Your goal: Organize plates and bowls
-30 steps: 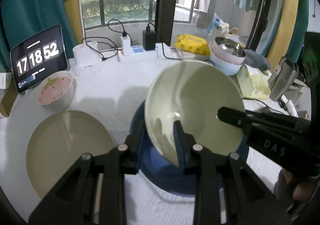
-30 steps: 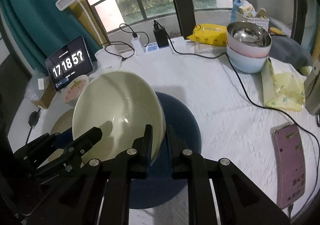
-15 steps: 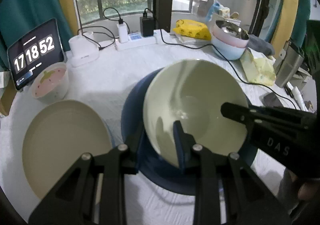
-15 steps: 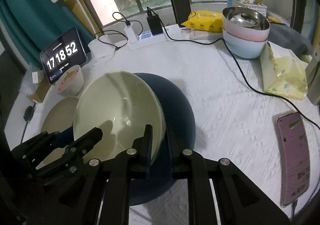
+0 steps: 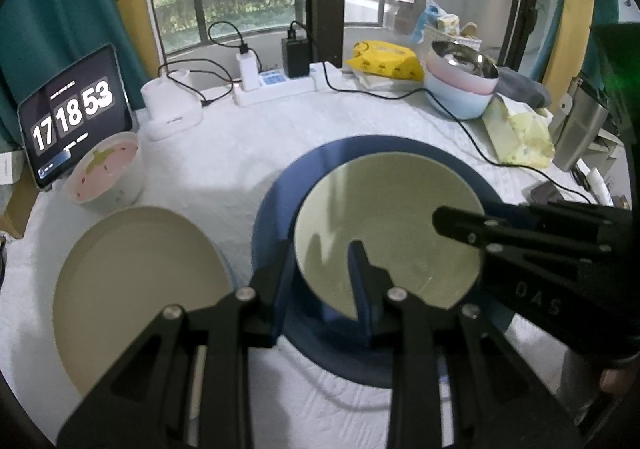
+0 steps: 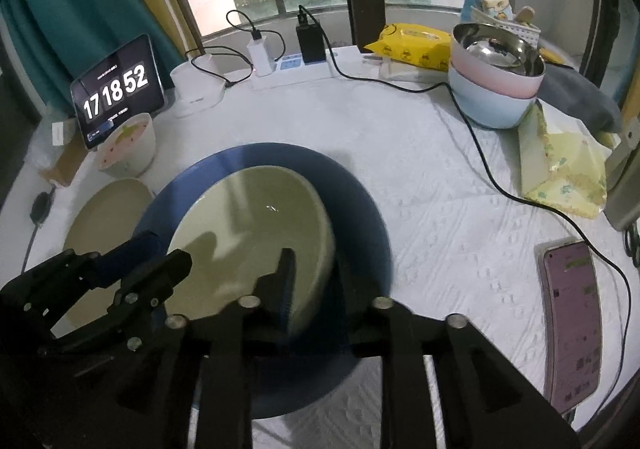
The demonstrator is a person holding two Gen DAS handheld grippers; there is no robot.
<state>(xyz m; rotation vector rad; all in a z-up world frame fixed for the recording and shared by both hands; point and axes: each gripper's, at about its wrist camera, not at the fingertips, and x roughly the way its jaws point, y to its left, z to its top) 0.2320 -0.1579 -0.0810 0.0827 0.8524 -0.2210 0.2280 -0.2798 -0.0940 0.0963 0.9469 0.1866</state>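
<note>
Soft window daylight, fisheye-warped edges

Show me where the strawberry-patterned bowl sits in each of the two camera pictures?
Left wrist view: the strawberry-patterned bowl is at the left edge, just below the tablet clock.
Right wrist view: the bowl is upper left, again below the tablet clock.
Shared landmark: the tablet clock, directly behind the bowl in both.
</note>
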